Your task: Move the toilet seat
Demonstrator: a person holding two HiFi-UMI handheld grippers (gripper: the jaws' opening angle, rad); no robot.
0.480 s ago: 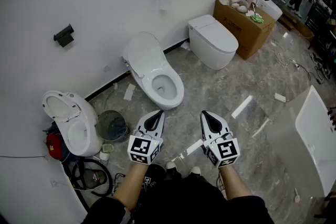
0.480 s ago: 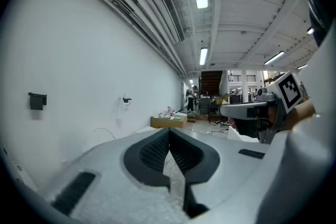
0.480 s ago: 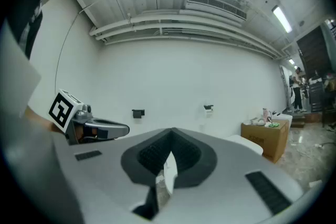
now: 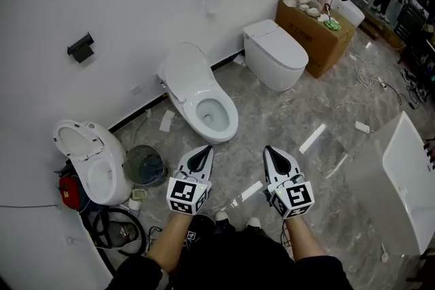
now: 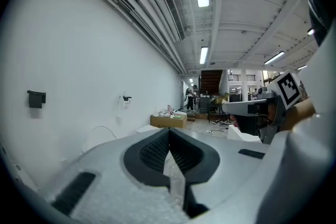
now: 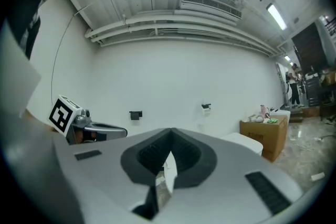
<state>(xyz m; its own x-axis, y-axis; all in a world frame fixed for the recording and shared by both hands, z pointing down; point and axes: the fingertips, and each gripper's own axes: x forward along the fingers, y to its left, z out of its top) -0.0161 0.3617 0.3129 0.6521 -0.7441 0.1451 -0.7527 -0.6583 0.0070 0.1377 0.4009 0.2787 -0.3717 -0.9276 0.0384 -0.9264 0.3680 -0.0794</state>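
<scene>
A white toilet [image 4: 202, 105] stands against the wall with its lid and seat [image 4: 185, 66] raised and its bowl open. My left gripper [image 4: 201, 153] hovers in front of the bowl, shut and empty. To its right my right gripper [image 4: 272, 153] is level with it, also shut and empty. Both stay short of the toilet and touch nothing. The left gripper view shows its jaws [image 5: 169, 134] pressed together, and the right gripper view shows the same for the right gripper [image 6: 170, 134].
A second white toilet [image 4: 277, 51] with its lid down stands to the right, next to a cardboard box [image 4: 319, 30]. At the left lie a loose toilet [image 4: 92, 156], a small round fan [image 4: 144, 163] and hoses. A white panel [image 4: 401, 180] leans at right. People stand far right.
Both grippers have drifted slightly toward me and to the right; nothing was taken hold of or let go.
</scene>
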